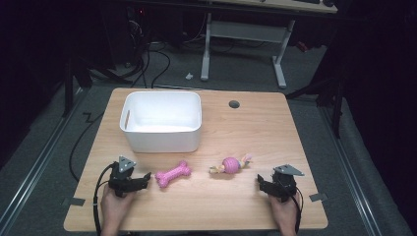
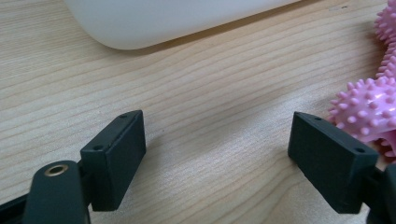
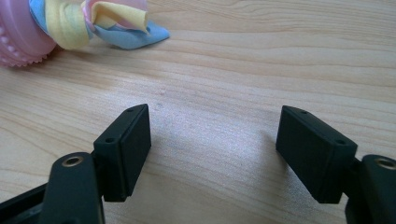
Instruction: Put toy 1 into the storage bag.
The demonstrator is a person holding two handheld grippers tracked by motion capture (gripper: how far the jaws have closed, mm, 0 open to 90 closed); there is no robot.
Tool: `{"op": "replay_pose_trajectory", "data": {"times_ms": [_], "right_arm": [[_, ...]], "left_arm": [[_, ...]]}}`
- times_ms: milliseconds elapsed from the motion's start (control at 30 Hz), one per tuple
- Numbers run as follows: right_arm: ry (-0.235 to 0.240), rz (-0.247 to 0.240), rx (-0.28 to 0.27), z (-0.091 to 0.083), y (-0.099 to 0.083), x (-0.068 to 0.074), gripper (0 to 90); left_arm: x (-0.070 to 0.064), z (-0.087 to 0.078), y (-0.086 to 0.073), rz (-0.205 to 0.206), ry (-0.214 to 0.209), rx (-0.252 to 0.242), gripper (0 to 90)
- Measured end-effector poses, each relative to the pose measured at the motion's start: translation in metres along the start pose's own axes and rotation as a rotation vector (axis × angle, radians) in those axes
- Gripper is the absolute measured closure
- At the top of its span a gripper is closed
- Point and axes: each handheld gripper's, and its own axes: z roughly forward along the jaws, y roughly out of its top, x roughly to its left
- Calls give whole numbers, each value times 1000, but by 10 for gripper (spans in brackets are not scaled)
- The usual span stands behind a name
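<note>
I had my left gripper [image 1: 142,180] resting low on the table [image 1: 255,128], jaws spread wide with nothing between them, and the pink spiky bone [image 1: 173,174] lay just beside its right jaw, near the front of the white bin [image 1: 161,140]. My right gripper [image 1: 261,184] was likewise wide open and empty, with the pink ball toy [image 1: 230,165] and its cloth tails ahead and to its left, a little apart. I judged this to be the start: 2 toys on the wood, none in the bin. The next move called for swinging my left jaws over to straddle the bone's narrow middle before closing.
</note>
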Motion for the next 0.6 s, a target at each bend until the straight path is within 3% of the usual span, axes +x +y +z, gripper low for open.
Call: {"op": "replay_pose_trajectory", "data": {"times_ms": [600], "right_arm": [[7,-7,2,0,0,0,259]], "left_arm": [[1,1,1,6,-9,3,187]]}}
